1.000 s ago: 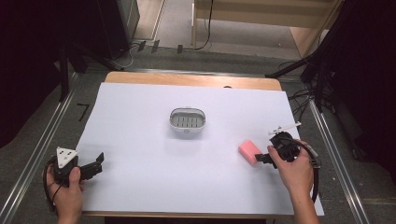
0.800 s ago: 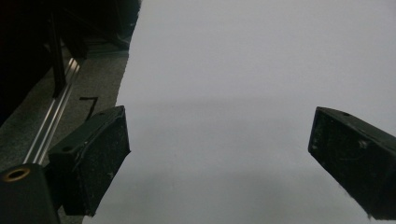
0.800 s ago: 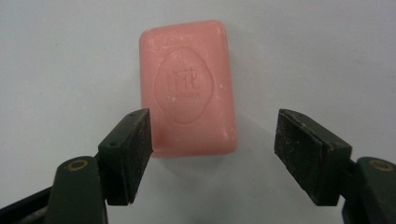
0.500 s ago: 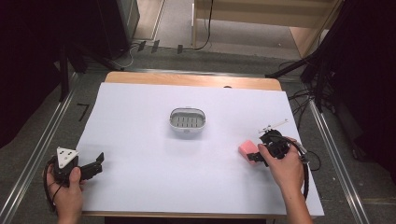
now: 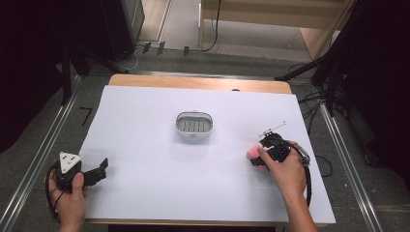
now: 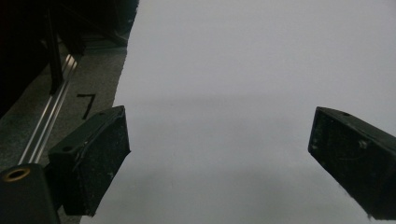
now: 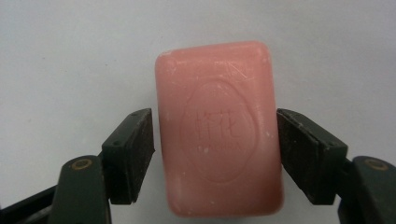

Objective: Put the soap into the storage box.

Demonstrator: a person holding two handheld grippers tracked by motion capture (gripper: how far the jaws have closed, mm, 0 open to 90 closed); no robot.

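Observation:
A pink bar of soap (image 7: 217, 93) with a stamped oval lies flat on the white table sheet (image 5: 145, 145), at the right (image 5: 251, 152). My right gripper (image 7: 215, 154) straddles it, one black pad at each long side. The jaws have just been closing with the soap between them. A thin gap still shows at the left pad (image 7: 135, 154), and the right pad sits at the soap's edge. In the high view this gripper (image 5: 256, 157) sits just right of the soap. My left gripper (image 5: 102, 169) rests near the front left corner, open, with only bare sheet between its jaws (image 6: 219, 154).
A white oval soap dish (image 5: 194, 124) with a slotted grey insert stands mid-table, to the left of and beyond the soap. The sheet's left edge and a metal floor rail (image 6: 46, 121) run close to my left gripper. Cables trail off the table's right side (image 5: 309, 179).
My right gripper has moved left and a little down, onto the soap, so its jaws now flank the bar. The left gripper has stayed put.

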